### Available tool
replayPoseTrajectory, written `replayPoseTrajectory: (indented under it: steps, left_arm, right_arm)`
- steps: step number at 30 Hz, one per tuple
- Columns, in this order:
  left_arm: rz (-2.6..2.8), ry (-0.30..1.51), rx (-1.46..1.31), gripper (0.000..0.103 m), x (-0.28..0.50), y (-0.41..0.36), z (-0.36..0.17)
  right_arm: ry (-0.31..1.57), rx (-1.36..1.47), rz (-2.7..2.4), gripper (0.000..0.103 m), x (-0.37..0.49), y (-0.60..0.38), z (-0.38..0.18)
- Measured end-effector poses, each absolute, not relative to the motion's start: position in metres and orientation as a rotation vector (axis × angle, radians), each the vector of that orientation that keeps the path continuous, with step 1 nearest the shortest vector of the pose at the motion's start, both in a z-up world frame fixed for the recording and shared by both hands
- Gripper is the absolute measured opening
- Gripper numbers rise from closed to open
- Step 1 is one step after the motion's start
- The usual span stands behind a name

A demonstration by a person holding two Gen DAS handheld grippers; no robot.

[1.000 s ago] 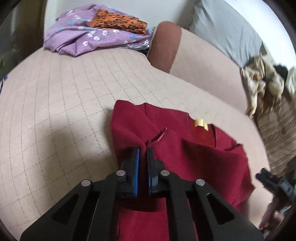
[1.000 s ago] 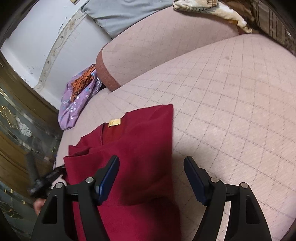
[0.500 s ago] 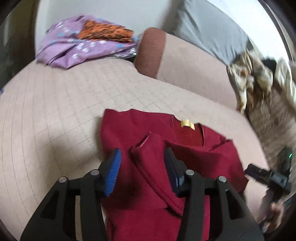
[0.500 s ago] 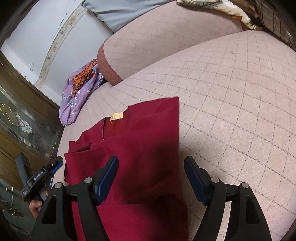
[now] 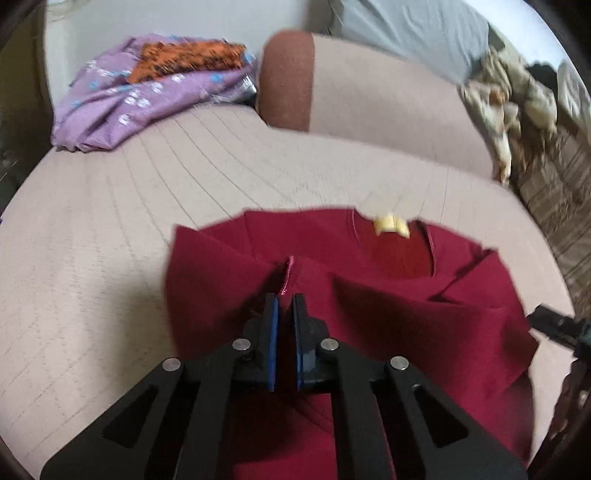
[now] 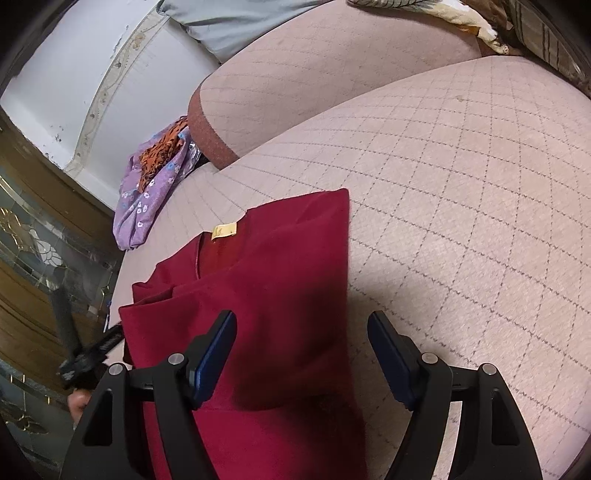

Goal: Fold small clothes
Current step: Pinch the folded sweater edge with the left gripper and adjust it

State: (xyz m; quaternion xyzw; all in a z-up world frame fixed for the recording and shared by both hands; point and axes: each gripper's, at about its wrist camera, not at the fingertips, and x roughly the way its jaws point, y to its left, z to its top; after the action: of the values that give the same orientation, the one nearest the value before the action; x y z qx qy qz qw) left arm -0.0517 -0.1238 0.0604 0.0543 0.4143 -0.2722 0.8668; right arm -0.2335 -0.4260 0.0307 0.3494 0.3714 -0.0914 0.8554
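Note:
A dark red shirt point(image 5: 388, 295) with a yellow neck label point(image 5: 390, 224) lies on the quilted beige sofa seat point(image 5: 110, 229), its sides folded inward. My left gripper point(image 5: 284, 299) is shut on a folded edge of the shirt's left side. In the right wrist view the shirt point(image 6: 273, 280) lies flat with a straight right edge. My right gripper point(image 6: 301, 325) is open and empty above the shirt's right edge. The left gripper point(image 6: 88, 354) shows at that view's left edge.
A purple floral cloth point(image 5: 147, 96) with an orange garment point(image 5: 188, 59) on it sits at the sofa's far left corner. A beige bolster point(image 5: 369, 96) and a grey pillow point(image 5: 413, 33) lie behind. Patterned fabrics point(image 5: 517, 103) pile at the right.
My left gripper, shut on the shirt a second ago, opened half a second ago, and has now shut again on the folded edge. The right gripper stays open, nearly still.

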Motion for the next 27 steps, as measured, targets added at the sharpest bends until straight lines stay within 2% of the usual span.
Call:
replayPoseTrajectory:
  steps: [5,7,12,13,14,15,16,19,23,24,25,27]
  left_arm:
    - [-0.505,0.883,-0.024,0.005,-0.045,-0.085,0.063]
    - [-0.505,0.91,-0.026,0.005,-0.043,-0.085,0.054]
    - [-0.541,0.891,-0.025,0.005,-0.053,-0.093,0.058]
    - [-0.547,0.884,-0.026,0.005,-0.055,-0.094,0.059]
    - [-0.551,0.878,-0.026,0.005,-0.058,-0.093,0.06]
    - [-0.553,0.872,-0.03,0.005,-0.06,-0.092,0.061]
    - [-0.554,0.869,-0.035,0.005,-0.062,-0.09,0.062]
    - [-0.504,0.891,-0.005,0.005,-0.06,-0.088,0.054]
    - [-0.431,0.974,0.028,0.005,-0.051,-0.092,0.029]
    - [-0.428,0.968,0.028,0.005,-0.053,-0.091,0.031]
    - [-0.423,0.962,0.029,0.006,-0.054,-0.09,0.034]
    - [-0.414,0.942,0.01,0.008,-0.058,-0.085,0.041]
  right_arm:
    - [0.781,0.65,-0.233,0.076,-0.226,-0.427,0.046]
    - [0.803,0.624,-0.248,0.085,-0.215,-0.429,0.045]
    - [0.906,0.569,-0.249,0.084,-0.176,-0.432,0.024]
    - [0.931,0.548,-0.222,0.077,-0.168,-0.43,0.019]
    - [0.935,0.492,-0.198,0.065,-0.161,-0.424,0.017]
    - [0.937,0.428,-0.234,0.037,-0.16,-0.42,0.018]
    - [0.925,0.376,-0.257,0.026,-0.161,-0.417,0.022]
    - [0.884,0.384,-0.284,0.014,-0.176,-0.428,0.032]
    - [0.903,0.464,-0.34,0.015,-0.184,-0.451,0.012]
    - [0.892,0.499,-0.348,0.02,-0.188,-0.456,0.011]
    - [0.887,0.526,-0.363,0.033,-0.191,-0.46,0.013]
    - [0.876,0.559,-0.401,0.043,-0.204,-0.467,0.026]
